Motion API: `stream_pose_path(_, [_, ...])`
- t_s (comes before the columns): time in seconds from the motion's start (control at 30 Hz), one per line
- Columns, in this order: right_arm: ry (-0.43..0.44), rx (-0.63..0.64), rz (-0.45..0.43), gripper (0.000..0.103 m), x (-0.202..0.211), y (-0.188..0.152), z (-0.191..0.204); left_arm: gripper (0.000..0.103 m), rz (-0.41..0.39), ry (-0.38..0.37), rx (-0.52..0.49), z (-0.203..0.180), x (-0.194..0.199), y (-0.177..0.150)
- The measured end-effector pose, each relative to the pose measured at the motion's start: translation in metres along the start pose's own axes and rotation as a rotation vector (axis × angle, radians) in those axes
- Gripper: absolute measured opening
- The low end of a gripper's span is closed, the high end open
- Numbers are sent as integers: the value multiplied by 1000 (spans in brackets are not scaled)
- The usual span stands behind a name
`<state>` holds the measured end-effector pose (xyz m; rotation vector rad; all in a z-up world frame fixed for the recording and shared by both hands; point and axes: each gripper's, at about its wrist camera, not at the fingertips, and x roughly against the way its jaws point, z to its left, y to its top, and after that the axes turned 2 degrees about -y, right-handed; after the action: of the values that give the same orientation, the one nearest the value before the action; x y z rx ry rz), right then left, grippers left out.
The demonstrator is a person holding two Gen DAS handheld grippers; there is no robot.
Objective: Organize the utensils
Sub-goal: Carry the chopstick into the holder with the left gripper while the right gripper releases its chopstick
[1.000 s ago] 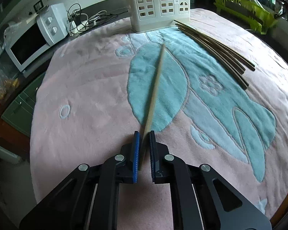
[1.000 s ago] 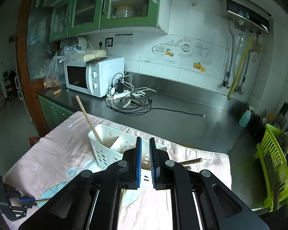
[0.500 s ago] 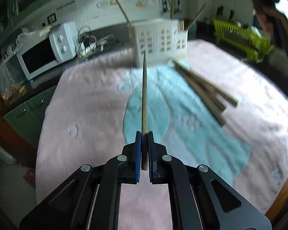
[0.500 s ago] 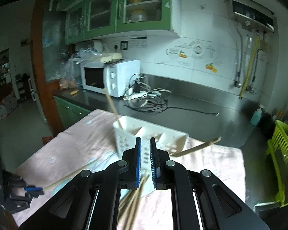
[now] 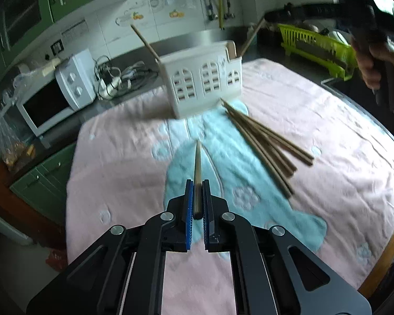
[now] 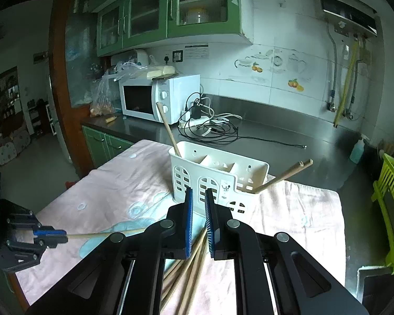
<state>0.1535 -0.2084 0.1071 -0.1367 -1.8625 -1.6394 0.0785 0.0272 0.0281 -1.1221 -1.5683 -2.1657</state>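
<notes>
My left gripper (image 5: pixel 197 197), clenched on one slim wooden chopstick (image 5: pixel 197 162), has lifted it clear of the pink-and-teal towel (image 5: pixel 123 157), so it can go to the white slotted plastic caddy (image 5: pixel 205 78). My right gripper (image 6: pixel 198 218) hangs closed and empty above the loose chopstick pile (image 6: pixel 191 265).

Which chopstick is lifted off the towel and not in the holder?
The chopstick clamped in the left gripper; the others lie bundled on the towel.

The utensil caddy (image 5: pixel 205 78) stands at the towel's (image 5: pixel 123 162) far edge; loose chopsticks (image 5: pixel 265 141) lie just before it, toward the right.
</notes>
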Motion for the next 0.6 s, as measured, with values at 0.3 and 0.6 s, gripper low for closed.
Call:
stream_pose_path(0.3, [7,-31,-1,10,2,-4,-9,5,-126,56,79,7,2,25])
stream_pose_path(0.6, [16,-32,-8,12,6,-8,-10,5,-212,30,192,22,0,51])
